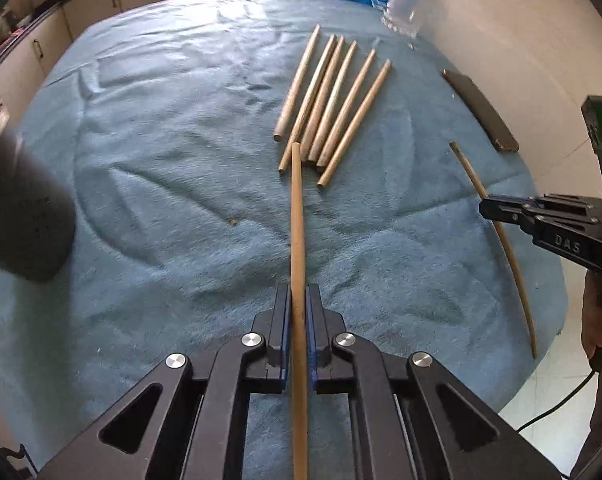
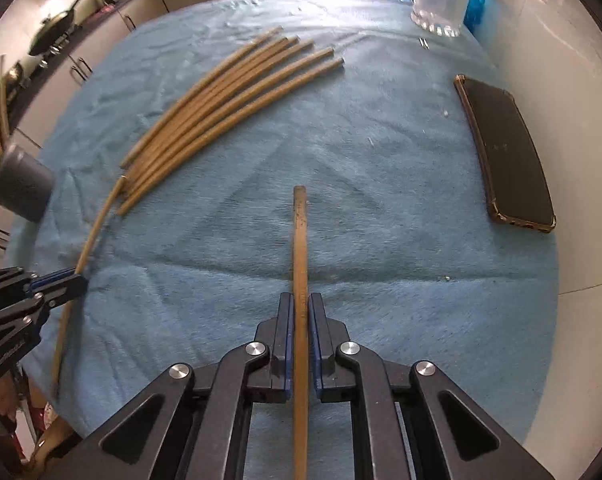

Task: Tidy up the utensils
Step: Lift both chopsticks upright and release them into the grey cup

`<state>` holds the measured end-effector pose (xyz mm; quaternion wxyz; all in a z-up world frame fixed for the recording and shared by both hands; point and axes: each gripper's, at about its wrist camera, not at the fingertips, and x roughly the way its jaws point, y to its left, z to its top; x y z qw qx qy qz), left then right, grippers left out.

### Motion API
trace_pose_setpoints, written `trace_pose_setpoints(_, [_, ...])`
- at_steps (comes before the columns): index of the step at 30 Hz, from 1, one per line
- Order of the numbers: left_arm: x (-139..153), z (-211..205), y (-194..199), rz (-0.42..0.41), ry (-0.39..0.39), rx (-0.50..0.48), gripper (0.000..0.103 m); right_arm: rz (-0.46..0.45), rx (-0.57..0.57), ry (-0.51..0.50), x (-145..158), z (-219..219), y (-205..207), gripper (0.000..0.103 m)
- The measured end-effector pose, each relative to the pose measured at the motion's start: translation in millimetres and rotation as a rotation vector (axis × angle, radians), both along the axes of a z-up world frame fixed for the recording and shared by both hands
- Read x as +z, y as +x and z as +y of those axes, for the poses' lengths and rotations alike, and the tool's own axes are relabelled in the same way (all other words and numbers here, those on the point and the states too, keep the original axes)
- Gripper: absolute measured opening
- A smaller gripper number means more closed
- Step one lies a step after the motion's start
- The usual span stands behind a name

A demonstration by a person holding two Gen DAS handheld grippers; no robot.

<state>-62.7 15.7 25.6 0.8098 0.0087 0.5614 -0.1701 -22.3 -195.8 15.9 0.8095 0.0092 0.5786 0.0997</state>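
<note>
Several wooden chopsticks (image 1: 333, 104) lie side by side on the blue cloth (image 1: 161, 152); they also show in the right wrist view (image 2: 221, 108). My left gripper (image 1: 299, 292) is shut on one chopstick (image 1: 297, 216) whose tip nears the near ends of the group. My right gripper (image 2: 300, 300) is shut on another chopstick (image 2: 300, 240) above bare cloth (image 2: 401, 272). In the left wrist view the right gripper (image 1: 487, 204) holds its chopstick (image 1: 505, 240) at the right. In the right wrist view the left gripper (image 2: 79, 278) holds its chopstick (image 2: 97, 224) at the left.
A dark cup (image 1: 17, 208) stands at the left, seen also in the right wrist view (image 2: 21, 186). A glass mug (image 1: 405, 4) stands at the far edge, and a dark phone (image 2: 505, 152) lies at the right. Kitchen cabinets (image 1: 81, 8) stand beyond the table.
</note>
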Motion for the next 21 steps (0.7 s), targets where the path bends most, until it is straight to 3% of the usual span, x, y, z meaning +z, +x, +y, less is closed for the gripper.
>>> trace_pose_setpoints(8, [42.3, 35.9, -48.6, -0.128, -0.151, 0.041, 0.007, -0.172, 0.040, 0.091, 43.3, 17.5, -29.4, 0.008])
trace_pose_setpoints(15, [119.4, 90.6, -68.5, -0.367, -0.259, 0.154, 0.007, -0.355, 0.074, 0.266, 103.9, 57.3, -26.8, 0.008])
trace_pose_setpoints(21, [184.1, 164.9, -69.0, -0.615, -0.263, 0.370, 0.007, -0.517, 0.106, 0.419, 150.5, 124.2, -4.3, 0.008])
